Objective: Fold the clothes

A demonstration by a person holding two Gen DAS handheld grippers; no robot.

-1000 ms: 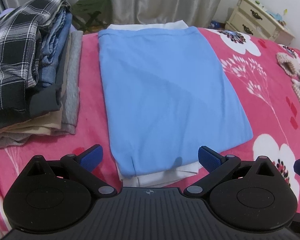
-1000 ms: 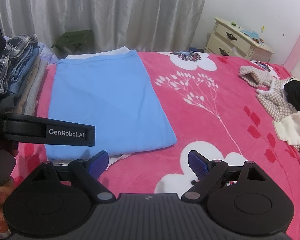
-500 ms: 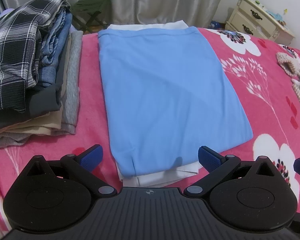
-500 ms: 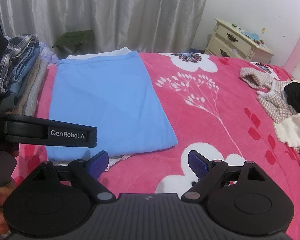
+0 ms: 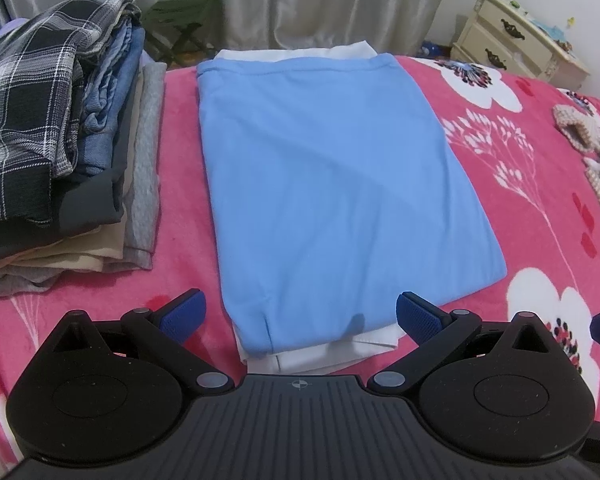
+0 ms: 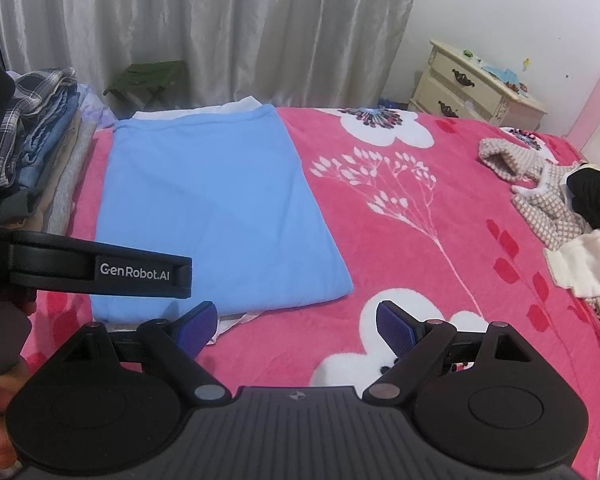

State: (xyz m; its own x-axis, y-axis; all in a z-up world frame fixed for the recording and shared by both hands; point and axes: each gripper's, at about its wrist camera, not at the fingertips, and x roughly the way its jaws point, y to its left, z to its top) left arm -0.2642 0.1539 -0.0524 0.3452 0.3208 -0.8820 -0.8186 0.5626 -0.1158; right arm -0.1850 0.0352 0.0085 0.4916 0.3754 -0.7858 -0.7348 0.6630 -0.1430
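A folded light-blue garment (image 5: 332,184) (image 6: 216,208) lies flat on the pink floral bedspread (image 5: 532,184), on top of a folded white garment (image 5: 320,354) whose edges stick out at the near and far ends. My left gripper (image 5: 298,316) hovers open just before the near edge of this pile, holding nothing. My right gripper (image 6: 296,324) is open too, over the bedspread (image 6: 420,208) to the right of the blue garment's near corner. The left gripper's body (image 6: 100,272) crosses the right wrist view at left.
A stack of folded clothes (image 5: 48,152) with a plaid shirt on top stands left of the blue garment. Loose unfolded clothes (image 6: 552,200) lie at the bed's right. A cream nightstand (image 6: 472,88), a green stool (image 6: 148,80) and grey curtains are beyond the bed.
Both grippers have stayed open and almost still. The right wrist view has drifted slightly, and the clothes have not moved.
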